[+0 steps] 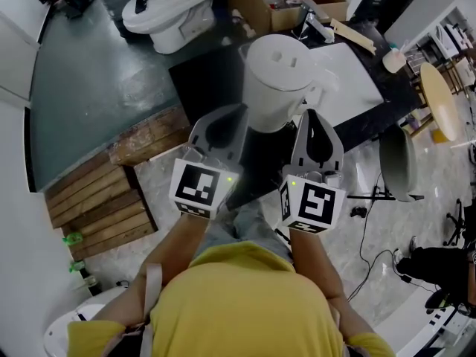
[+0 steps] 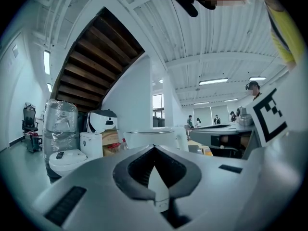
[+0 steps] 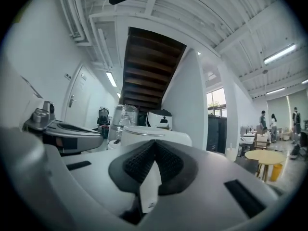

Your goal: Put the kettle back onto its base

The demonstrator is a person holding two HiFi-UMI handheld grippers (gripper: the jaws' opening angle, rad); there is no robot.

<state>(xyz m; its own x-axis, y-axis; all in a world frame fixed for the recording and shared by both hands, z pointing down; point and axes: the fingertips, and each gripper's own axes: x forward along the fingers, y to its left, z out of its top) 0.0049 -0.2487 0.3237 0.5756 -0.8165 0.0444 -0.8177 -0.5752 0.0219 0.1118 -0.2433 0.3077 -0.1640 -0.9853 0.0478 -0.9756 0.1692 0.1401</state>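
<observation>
A white kettle (image 1: 277, 80) with a closed lid stands on the black table (image 1: 204, 80), its handle turned to the right. Its bottom is hidden, so I cannot tell whether it sits on a base. My left gripper (image 1: 227, 116) is just in front of the kettle on its left, and my right gripper (image 1: 312, 117) is close by the handle. Both point level at it. In the left gripper view the jaws (image 2: 154, 147) meet with nothing in them and the kettle (image 2: 154, 136) shows beyond. The right gripper view shows the same: shut empty jaws (image 3: 154, 142) and the kettle (image 3: 156, 134) behind them.
A cardboard box (image 1: 282, 10) and a white sheet (image 1: 349, 73) lie behind and right of the kettle. A white appliance (image 1: 167, 6) stands at the back left, wooden pallets (image 1: 104, 199) at the left. A round table (image 1: 439, 99) and floor cables (image 1: 372, 229) are at the right.
</observation>
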